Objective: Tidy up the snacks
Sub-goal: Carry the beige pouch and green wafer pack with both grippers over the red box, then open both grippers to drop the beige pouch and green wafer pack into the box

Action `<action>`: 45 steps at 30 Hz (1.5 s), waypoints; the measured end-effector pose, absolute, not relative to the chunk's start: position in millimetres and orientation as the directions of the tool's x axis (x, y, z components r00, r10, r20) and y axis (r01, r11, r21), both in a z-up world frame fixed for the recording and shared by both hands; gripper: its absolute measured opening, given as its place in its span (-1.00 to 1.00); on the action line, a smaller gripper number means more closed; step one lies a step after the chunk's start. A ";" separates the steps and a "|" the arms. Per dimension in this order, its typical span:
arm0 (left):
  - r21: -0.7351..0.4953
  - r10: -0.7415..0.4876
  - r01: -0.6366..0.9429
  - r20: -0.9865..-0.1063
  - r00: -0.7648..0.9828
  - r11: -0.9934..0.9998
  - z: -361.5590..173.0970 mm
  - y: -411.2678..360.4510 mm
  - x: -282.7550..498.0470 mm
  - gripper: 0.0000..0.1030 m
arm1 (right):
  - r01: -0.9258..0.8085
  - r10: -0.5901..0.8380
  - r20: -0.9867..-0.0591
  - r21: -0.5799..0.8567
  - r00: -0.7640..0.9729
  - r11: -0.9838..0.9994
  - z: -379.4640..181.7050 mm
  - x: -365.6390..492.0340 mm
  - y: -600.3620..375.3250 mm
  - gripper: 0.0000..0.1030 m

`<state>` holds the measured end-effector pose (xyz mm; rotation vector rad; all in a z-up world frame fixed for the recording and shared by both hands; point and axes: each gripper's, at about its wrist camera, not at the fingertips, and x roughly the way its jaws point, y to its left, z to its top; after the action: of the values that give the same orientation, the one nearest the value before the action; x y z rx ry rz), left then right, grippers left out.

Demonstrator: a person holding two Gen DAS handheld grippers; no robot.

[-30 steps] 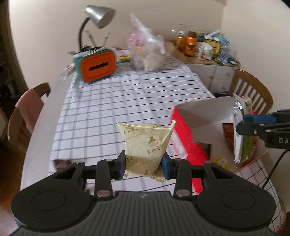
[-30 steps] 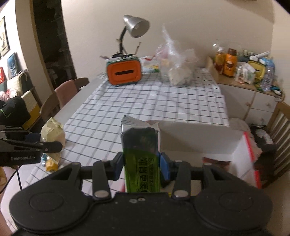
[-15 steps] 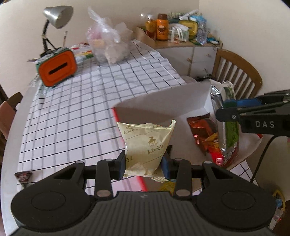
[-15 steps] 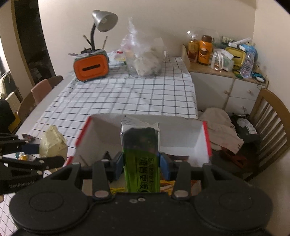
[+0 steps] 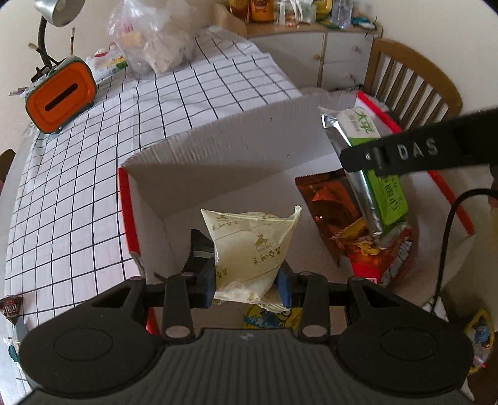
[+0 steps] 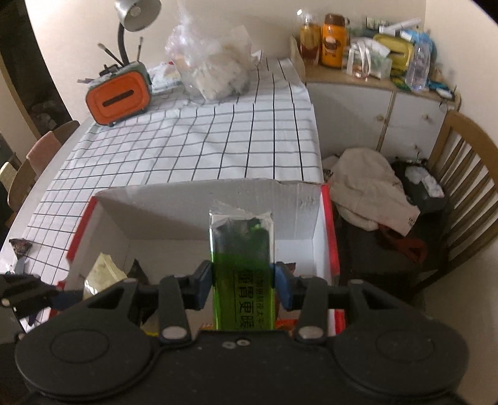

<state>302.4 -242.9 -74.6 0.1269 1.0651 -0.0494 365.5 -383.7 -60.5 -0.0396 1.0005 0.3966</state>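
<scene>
Right hand-held gripper (image 6: 243,288) clamps upright green snack packet (image 6: 242,274) above open red-and-white box (image 6: 323,230); pale packet (image 6: 102,272) inside box's left corner.

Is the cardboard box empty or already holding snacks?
Holding snacks: the cardboard box has an orange-red packet lying on its floor.

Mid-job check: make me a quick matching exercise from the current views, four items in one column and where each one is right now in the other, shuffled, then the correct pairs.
Items:
1. pale yellow packet
2. green and silver packet
3. orange foil packet
4. orange case

Places:
A. lying on the floor of the white box
B. standing on the checked tablecloth near the lamp
C. clamped in the left gripper
D. clamped in the right gripper

Pairs: 1-C, 2-D, 3-A, 4-B
</scene>
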 end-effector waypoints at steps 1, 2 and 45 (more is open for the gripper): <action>0.086 0.027 0.104 -0.880 0.474 0.991 -77.4 -245.0 305.4 -0.27 | -0.341 0.309 -0.830 0.154 0.465 0.927 -63.2 369.1 -383.8 -0.18; 0.091 0.032 0.105 -0.886 0.462 0.990 -79.3 -246.7 308.0 -0.27 | -0.342 0.311 -0.836 0.160 0.452 0.926 -66.3 372.6 -383.1 -0.18; 0.017 -0.022 0.063 -0.815 0.579 0.998 -31.5 -217.6 262.0 0.29 | -0.386 0.354 -0.802 0.169 0.480 0.907 -28.6 308.7 -392.1 -0.13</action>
<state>262.0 -217.6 -31.5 0.0462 0.9516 -0.0499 308.7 -392.1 -28.6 -0.0365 0.9697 0.4517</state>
